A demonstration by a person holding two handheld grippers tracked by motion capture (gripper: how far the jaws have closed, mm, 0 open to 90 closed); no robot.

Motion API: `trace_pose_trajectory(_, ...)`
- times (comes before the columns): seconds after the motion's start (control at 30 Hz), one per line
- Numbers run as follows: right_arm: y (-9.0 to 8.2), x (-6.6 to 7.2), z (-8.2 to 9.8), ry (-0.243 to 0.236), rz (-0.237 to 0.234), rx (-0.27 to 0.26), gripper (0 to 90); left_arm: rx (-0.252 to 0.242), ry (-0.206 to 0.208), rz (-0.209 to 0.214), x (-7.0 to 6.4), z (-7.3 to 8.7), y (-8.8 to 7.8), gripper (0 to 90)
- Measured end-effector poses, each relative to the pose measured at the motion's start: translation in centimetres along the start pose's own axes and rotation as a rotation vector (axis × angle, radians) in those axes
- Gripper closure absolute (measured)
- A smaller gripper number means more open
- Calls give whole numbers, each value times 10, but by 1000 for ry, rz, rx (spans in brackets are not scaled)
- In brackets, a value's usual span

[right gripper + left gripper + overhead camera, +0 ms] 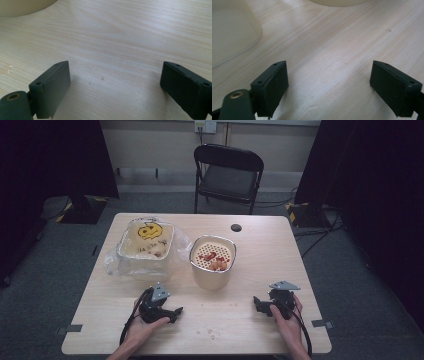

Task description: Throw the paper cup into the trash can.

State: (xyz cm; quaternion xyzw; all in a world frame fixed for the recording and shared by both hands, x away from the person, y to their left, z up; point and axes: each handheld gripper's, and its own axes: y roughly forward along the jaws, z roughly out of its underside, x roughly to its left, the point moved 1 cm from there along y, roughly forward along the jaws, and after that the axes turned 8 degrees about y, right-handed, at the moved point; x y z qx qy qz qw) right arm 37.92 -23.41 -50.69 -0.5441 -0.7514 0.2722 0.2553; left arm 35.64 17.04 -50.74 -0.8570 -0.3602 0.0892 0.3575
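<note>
Resting on one table [260, 245]: two open grippers [176, 312] [256, 304], two containers [213, 262] [146, 240].

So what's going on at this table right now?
A person rests both grippers low over the near part of the wooden table. The left gripper and the right gripper are both open, with nothing between their fingers. Beyond them stand a cream pot with a perforated insert holding reddish food, and a foil tray in a clear plastic bag. Neither is being touched.
</note>
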Motion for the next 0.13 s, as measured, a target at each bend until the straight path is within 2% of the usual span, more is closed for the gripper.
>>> trace_pose_trajectory(0.13,0,0,0,0,0,0,87,0,0,1,0,0,0,144)
